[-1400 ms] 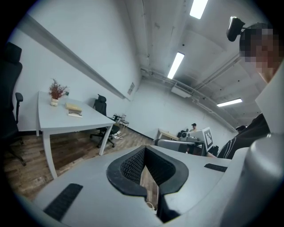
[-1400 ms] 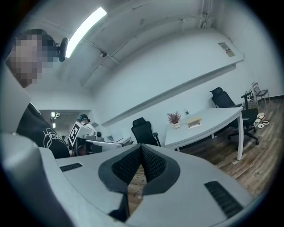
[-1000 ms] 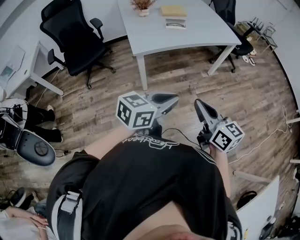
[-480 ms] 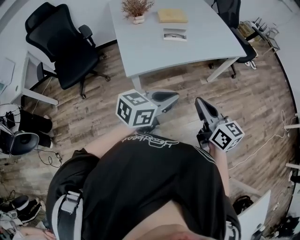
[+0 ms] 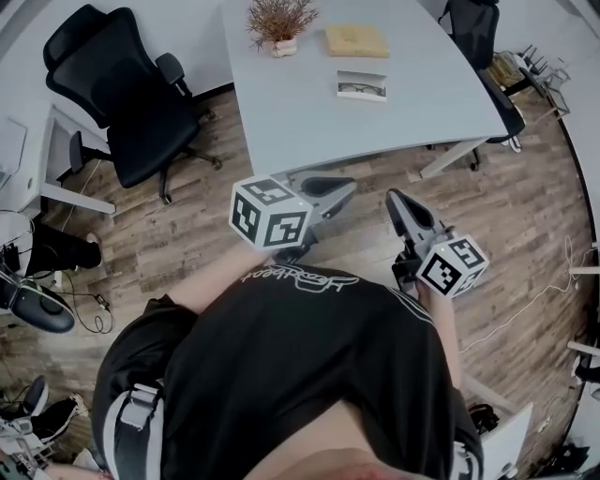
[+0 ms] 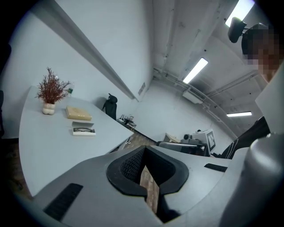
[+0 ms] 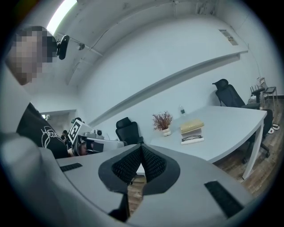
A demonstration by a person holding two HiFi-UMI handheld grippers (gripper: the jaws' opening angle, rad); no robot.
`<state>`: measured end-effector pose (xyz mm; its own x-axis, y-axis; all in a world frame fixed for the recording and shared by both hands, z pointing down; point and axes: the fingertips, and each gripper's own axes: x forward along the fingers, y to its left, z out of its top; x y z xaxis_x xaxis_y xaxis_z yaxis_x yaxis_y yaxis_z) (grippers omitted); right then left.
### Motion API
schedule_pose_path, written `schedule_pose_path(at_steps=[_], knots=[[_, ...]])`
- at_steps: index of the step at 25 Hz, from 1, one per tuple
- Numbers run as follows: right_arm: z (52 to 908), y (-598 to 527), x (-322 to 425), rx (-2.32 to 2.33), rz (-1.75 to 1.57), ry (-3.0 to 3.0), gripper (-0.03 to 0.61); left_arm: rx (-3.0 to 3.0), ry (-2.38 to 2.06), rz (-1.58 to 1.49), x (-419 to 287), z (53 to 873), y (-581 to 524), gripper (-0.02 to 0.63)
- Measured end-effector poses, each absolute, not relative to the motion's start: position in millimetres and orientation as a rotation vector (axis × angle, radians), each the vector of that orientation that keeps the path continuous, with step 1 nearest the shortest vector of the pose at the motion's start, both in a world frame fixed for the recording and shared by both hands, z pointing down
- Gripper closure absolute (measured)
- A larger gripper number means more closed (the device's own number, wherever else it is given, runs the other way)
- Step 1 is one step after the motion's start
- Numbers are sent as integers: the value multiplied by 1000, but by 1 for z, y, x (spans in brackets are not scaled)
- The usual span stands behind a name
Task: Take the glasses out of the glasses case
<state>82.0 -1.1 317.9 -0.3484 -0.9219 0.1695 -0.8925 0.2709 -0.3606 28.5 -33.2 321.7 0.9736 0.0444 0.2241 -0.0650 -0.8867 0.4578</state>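
Note:
An open white glasses case (image 5: 362, 87) with dark-framed glasses in it lies on the pale table (image 5: 281, 103), beyond both grippers. It also shows as the glasses case (image 6: 84, 130) and the glasses case (image 7: 192, 139). Just behind it lies a flat yellow pad (image 5: 356, 40). My left gripper (image 5: 345, 187) and right gripper (image 5: 394, 200) hover over the wooden floor short of the table's near edge. Both are shut and hold nothing. Each gripper view shows the other one, the right gripper (image 6: 195, 142) and the left gripper (image 7: 88, 138).
A dried plant in a small pot (image 5: 278, 21) stands at the table's far left. A black office chair (image 5: 117, 84) is left of the table, another chair (image 5: 478, 37) at its far right. Table legs and cables (image 5: 511, 309) cross the floor.
The table with the case has come nearer and shifted slightly right in the head view as the person steps towards it. Both grippers keep the same pose, still shut.

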Motion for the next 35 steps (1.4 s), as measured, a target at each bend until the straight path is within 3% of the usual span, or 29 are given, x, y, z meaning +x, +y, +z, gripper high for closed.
schedule_pose_path(at_steps=[16,35], knots=[[329,-44,96,-1672,-617,2549,571,2642,-103,300,39,328,-74,606],[371,-196,185,-1530,-787,2625,571,2485,-249,380,126,383,-215,606]])
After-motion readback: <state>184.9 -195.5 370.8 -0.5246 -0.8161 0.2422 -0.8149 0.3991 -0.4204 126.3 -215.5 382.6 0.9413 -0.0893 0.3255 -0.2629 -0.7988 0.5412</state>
